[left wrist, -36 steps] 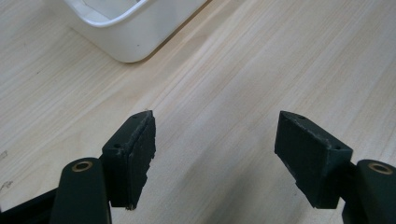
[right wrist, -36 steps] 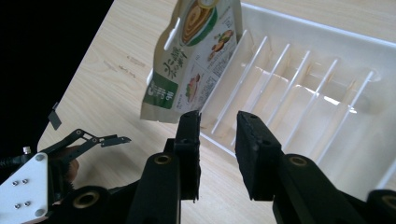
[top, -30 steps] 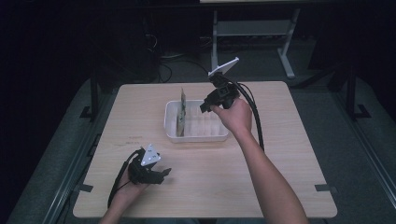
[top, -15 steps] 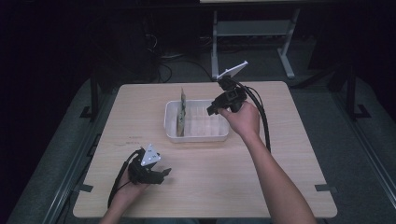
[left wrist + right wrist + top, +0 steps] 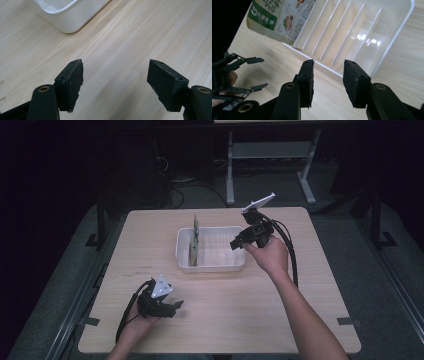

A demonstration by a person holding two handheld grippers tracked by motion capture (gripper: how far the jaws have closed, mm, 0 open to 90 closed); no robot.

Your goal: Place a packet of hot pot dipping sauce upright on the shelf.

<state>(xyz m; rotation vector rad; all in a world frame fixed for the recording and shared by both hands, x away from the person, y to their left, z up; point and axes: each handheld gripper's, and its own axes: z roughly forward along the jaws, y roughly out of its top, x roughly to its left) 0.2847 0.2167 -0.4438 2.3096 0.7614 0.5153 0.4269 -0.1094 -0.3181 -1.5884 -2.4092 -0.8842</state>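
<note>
High view: a person at a pale wooden table [image 5: 300, 285] works two sets of black two-jaw tongs around one white plastic slotted rack [image 5: 212, 251] that sits near the table's middle. One flat printed food packet with a green label [image 5: 195, 242] stands upright on edge in the rack's left end, the only item in it; the rest of the slots to its right are bare.

The right tongs [image 5: 235, 242] hang over the rack's right end, well apart from the packet, their jaws having just been opening and now standing partly apart with nothing between them. The right gripper view looks past those tongs [image 5: 328, 82] down into the rack [image 5: 387, 40], whose thin white dividers run between the jaws and the packet [image 5: 274, 17]; the rack's near wall lies directly ahead of the jaw tips.

The left tongs [image 5: 176, 307] rest low near the table's front left, well apart from the rack, jaws wide and holding nothing. In the left gripper view, only bare wood lies between the jaws of those tongs [image 5: 115, 80], with a rounded corner of the rack [image 5: 67, 17] farther off.

A black cable [image 5: 292, 255] trails from the right tongs across the table beside the person's forearm. Beyond the table stands one grey metal frame [image 5: 270, 155] on the dark floor.
</note>
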